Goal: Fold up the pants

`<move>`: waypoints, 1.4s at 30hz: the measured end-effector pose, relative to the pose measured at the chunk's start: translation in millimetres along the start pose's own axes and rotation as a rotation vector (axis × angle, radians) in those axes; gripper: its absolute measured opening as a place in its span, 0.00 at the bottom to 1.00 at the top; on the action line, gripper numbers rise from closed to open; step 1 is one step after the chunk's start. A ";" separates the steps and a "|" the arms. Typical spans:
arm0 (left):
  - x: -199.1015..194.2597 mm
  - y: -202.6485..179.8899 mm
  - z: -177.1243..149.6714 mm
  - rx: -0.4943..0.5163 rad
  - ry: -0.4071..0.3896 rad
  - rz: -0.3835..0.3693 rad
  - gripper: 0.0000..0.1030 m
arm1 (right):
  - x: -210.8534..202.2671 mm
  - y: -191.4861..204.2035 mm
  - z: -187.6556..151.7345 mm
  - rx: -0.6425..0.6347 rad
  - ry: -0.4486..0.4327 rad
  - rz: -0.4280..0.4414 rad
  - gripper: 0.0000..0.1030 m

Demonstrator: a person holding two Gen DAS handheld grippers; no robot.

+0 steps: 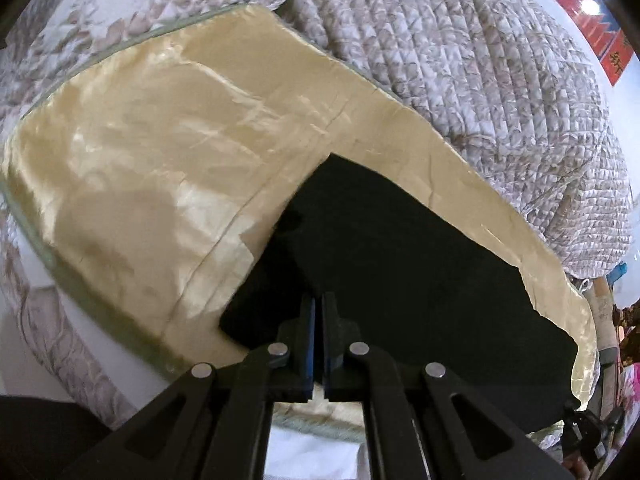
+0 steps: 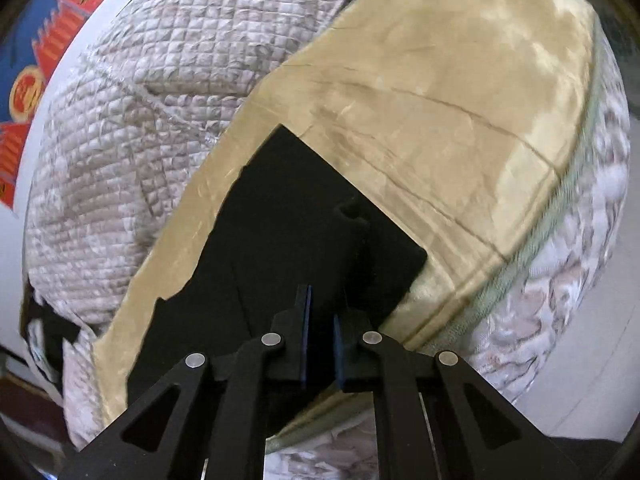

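Black pants (image 1: 400, 264) lie flat on a shiny cream satin sheet (image 1: 160, 152) on a bed. In the left wrist view my left gripper (image 1: 319, 300) has its jaws closed on the near edge of the pants. In the right wrist view the pants (image 2: 288, 224) spread ahead, and my right gripper (image 2: 322, 308) has its jaws nearly together, pinching the near edge of the black fabric. The cloth under both grippers is too dark to make out folds.
A quilted grey-white blanket (image 1: 480, 60) is bunched along the far side of the bed; it also shows in the right wrist view (image 2: 140, 120). A patterned mattress side (image 2: 560, 300) drops off at the bed's edge. A red and blue poster (image 2: 40, 40) hangs on the wall.
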State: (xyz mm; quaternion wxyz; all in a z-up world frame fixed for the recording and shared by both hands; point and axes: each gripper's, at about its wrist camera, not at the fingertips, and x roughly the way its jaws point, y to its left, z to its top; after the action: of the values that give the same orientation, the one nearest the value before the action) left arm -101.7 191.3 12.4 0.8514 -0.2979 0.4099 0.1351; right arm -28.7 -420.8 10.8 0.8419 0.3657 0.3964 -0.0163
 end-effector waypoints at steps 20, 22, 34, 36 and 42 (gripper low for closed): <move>-19.0 -8.4 10.0 0.062 -0.045 -0.021 0.02 | -27.7 15.9 -2.3 -0.128 -0.150 -0.175 0.23; -15.4 -28.4 13.6 0.124 -0.045 -0.048 0.02 | -43.9 19.6 -1.4 -0.137 -0.256 -0.259 0.26; 28.5 -79.0 -21.0 0.331 0.102 -0.043 0.07 | 6.7 44.8 -11.3 -0.313 -0.067 -0.187 0.27; 25.6 -92.7 -13.9 0.359 0.084 -0.074 0.10 | 4.9 64.0 -7.4 -0.401 -0.116 -0.197 0.27; 53.6 -151.3 23.6 0.448 0.051 -0.066 0.25 | 55.4 114.8 20.9 -0.595 -0.034 -0.152 0.27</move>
State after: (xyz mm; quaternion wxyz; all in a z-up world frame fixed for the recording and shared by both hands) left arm 18.2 86.1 42.2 0.8896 -0.1179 0.4412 0.0052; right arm 59.4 -335.3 51.1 0.9149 0.0718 0.3960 0.0315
